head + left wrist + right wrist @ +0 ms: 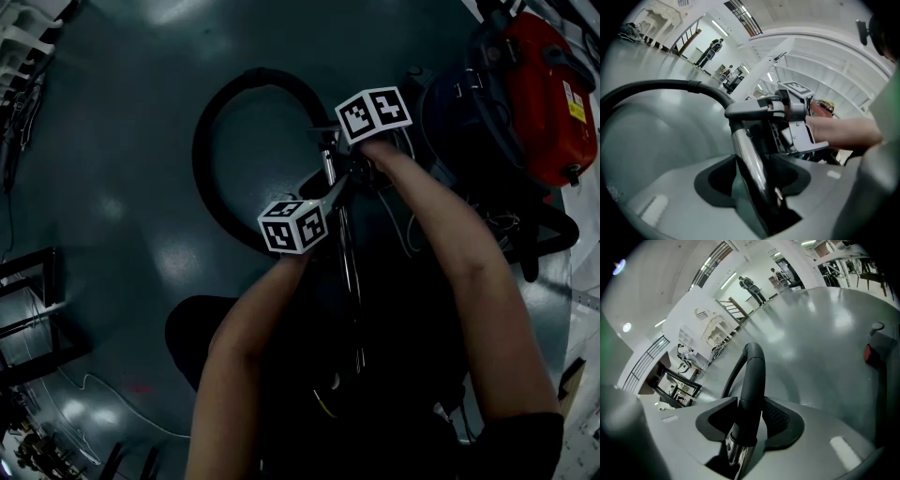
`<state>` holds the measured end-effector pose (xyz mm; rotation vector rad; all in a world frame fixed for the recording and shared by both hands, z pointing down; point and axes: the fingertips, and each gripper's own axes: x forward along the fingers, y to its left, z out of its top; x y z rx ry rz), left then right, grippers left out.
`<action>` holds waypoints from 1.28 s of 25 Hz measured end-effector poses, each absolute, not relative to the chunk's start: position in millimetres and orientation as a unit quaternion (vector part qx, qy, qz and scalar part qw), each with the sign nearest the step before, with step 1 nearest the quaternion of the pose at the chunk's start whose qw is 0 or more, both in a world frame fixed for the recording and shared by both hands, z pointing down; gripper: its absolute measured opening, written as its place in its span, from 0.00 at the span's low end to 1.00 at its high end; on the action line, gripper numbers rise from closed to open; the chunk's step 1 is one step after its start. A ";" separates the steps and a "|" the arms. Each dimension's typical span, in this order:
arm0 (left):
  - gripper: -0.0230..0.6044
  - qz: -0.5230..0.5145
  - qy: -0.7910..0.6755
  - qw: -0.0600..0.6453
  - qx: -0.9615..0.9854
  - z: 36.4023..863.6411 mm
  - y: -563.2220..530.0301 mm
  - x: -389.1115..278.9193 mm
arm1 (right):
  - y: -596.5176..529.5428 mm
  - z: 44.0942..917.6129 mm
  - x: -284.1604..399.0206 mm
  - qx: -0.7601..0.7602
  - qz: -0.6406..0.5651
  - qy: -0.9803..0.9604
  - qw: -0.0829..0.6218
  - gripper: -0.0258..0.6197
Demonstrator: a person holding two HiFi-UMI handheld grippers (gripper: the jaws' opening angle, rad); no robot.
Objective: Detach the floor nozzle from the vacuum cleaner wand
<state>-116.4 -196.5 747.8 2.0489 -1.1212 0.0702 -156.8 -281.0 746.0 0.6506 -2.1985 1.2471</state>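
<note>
**Two claws at the top of a vacuum wand.** We see both working the upper end of a polished chrome wand [749, 159] above a glossy dark-teal floor [122, 187]. The left claw [752, 187] stands wide, its pads loose on either side of the chrome tube and gripping nothing. The right claw [750, 425] is closed on the black curved handle tube [752, 376], just where it meets the metal.

We cannot make out the floor nozzle. The wand runs down into shadow beside the person's legs, well away from both claws, and that, in our judgement, is the danger. With only the handle joint pinched, a pull may part the handle from the wand instead of freeing the nozzle. It may also let the slick chrome swing through the open left claw and topple.

The black hose [201, 155] loops across the floor towards the red-and-navy canister [544, 94] at its far right. We think it could snag, or drag the machine.
</note>
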 end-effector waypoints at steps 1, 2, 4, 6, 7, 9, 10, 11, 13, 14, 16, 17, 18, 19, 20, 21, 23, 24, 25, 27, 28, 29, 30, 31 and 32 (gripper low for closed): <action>0.40 0.028 -0.438 0.388 0.810 747.7 -196.3 -115.8 | -280.5 746.2 -156.5 0.240 0.464 -0.811 0.264 0.30; 0.40 0.029 -0.435 0.386 0.813 747.7 -196.0 -115.2 | -279.9 746.2 -156.3 0.239 0.467 -0.810 0.264 0.30; 0.40 0.025 -0.427 0.392 0.815 747.5 -196.4 -114.0 | -279.9 745.8 -155.4 0.238 0.473 -0.807 0.262 0.29; 0.38 0.015 -0.427 0.408 0.807 747.3 -196.4 -114.2 | -280.3 745.2 -154.5 0.238 0.480 -0.803 0.260 0.29; 0.37 0.010 -0.432 0.416 0.800 747.2 -196.1 -115.1 | -280.2 744.9 -154.6 0.239 0.484 -0.801 0.259 0.29; 0.35 -0.002 -0.446 0.425 0.787 746.2 -195.7 -117.1 | -280.2 743.7 -154.8 0.241 0.488 -0.799 0.256 0.29; 0.34 -0.007 -0.453 0.427 0.783 745.5 -195.4 -117.6 | -280.3 742.9 -154.5 0.243 0.490 -0.798 0.254 0.29; 0.34 -0.010 -0.458 0.428 0.779 744.9 -194.9 -118.0 | -280.3 742.2 -154.2 0.243 0.492 -0.797 0.253 0.28; 0.33 -0.010 -0.467 0.429 0.773 744.2 -194.2 -119.1 | -280.2 741.5 -154.5 0.244 0.494 -0.796 0.251 0.28; 0.33 -0.010 -0.471 0.430 0.770 744.0 -193.9 -119.7 | -280.1 741.2 -155.0 0.243 0.496 -0.796 0.250 0.28; 0.32 -0.007 -0.480 0.429 0.765 743.4 -193.2 -121.4 | -280.1 740.8 -156.5 0.241 0.498 -0.796 0.246 0.28; 0.32 -0.006 -0.485 0.428 0.763 743.0 -192.9 -122.6 | -280.5 740.5 -157.5 0.240 0.499 -0.796 0.243 0.28; 0.32 -0.005 -0.490 0.426 0.760 742.6 -192.7 -124.1 | -280.9 740.1 -158.9 0.239 0.501 -0.796 0.240 0.28; 0.32 -0.005 -0.495 0.425 0.758 742.1 -192.5 -125.8 | -281.3 739.9 -160.4 0.239 0.503 -0.796 0.237 0.28; 0.32 -0.005 -0.499 0.425 0.755 741.8 -192.3 -127.7 | -281.3 739.7 -162.3 0.238 0.504 -0.796 0.236 0.28; 0.32 -0.006 -0.502 0.426 0.753 741.4 -192.0 -129.7 | -281.1 739.6 -164.3 0.237 0.504 -0.796 0.235 0.28; 0.31 -0.007 -0.504 0.427 0.750 739.5 -190.6 -131.7 | -284.1 737.2 -167.9 0.240 0.502 -0.800 0.225 0.28; 0.31 -0.007 -0.502 0.429 0.751 738.3 -188.3 -129.9 | -290.0 733.4 -168.5 0.247 0.499 -0.803 0.212 0.28; 0.31 -0.006 -0.497 0.434 0.752 737.9 -184.1 -125.6 | -298.5 727.5 -167.7 0.256 0.496 -0.806 0.194 0.28; 0.31 0.004 -0.486 0.446 0.751 741.8 -172.1 -114.3 | -311.6 716.8 -163.9 0.265 0.488 -0.814 0.174 0.28; 0.31 0.011 -0.482 0.453 0.750 746.0 -166.6 -110.0 | -312.8 715.2 -162.1 0.262 0.483 -0.817 0.175 0.28; 0.31 0.019 -0.480 0.458 0.749 750.4 -162.6 -108.1 | -312.0 715.7 -160.7 0.258 0.482 -0.818 0.178 0.28; 0.31 0.026 -0.479 0.461 0.747 754.4 -160.3 -108.7 | -311.2 716.8 -159.3 0.256 0.485 -0.817 0.178 0.28; 0.31 0.030 -0.481 0.463 0.744 757.7 -159.4 -111.1 | -311.3 717.6 -157.7 0.257 0.488 -0.815 0.176 0.28; 0.31 0.032 -0.484 0.464 0.741 760.5 -159.2 -114.0 | -311.9 717.9 -155.8 0.259 0.491 -0.813 0.174 0.28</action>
